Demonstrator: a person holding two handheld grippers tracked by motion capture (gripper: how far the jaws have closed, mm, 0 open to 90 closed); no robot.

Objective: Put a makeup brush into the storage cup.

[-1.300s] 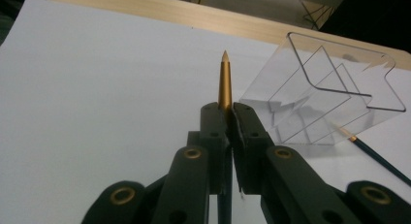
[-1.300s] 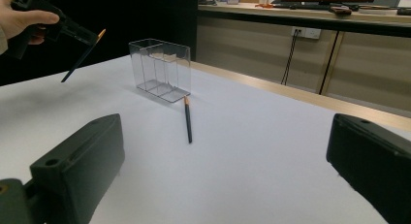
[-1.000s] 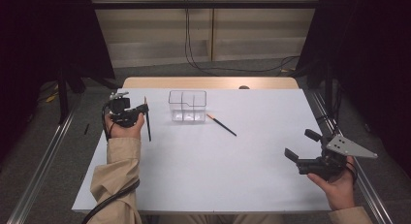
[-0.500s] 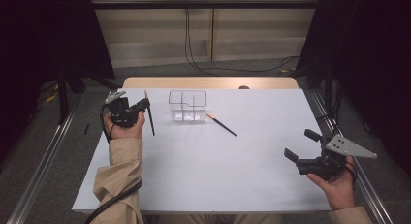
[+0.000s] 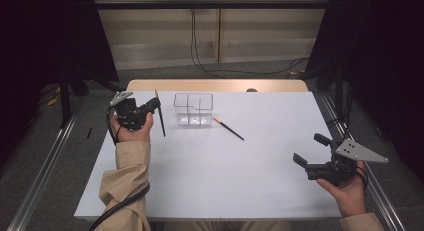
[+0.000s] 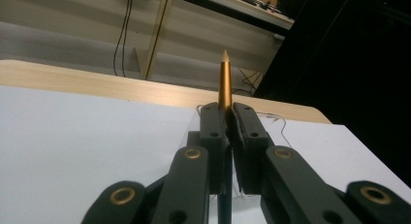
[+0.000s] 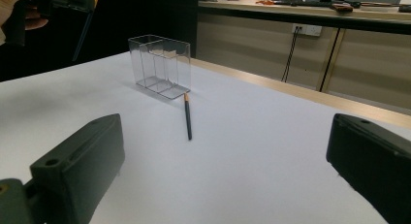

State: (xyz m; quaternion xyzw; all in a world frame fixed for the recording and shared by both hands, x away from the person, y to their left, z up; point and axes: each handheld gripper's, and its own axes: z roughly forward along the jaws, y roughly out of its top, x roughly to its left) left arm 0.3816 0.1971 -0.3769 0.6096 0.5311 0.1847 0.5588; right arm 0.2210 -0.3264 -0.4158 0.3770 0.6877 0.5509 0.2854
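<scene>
My left gripper (image 5: 153, 106) is shut on a dark pencil (image 5: 160, 117) with a gold end, held nearly upright just left of a clear compartment box (image 5: 193, 109). In the left gripper view the jaws (image 6: 227, 110) pinch the pencil, and its gold tip (image 6: 224, 81) sticks up above them. A second dark pencil (image 5: 228, 128) lies flat on the white sheet, its gold end near the box's front right corner. My right gripper (image 5: 311, 154) hovers open and empty near the table's right front. Its view shows the box (image 7: 162, 66), the lying pencil (image 7: 187, 116) and the held pencil (image 7: 85, 32).
The white sheet (image 5: 210, 181) covers the table, and a strip of wood (image 5: 215, 85) shows at the far edge. Metal rails (image 5: 45, 171) run along both sides. Cables (image 5: 200, 56) hang down the wall behind.
The left hand has shifted slightly toward the box with the pencil in its grip. The right hand has stayed still.
</scene>
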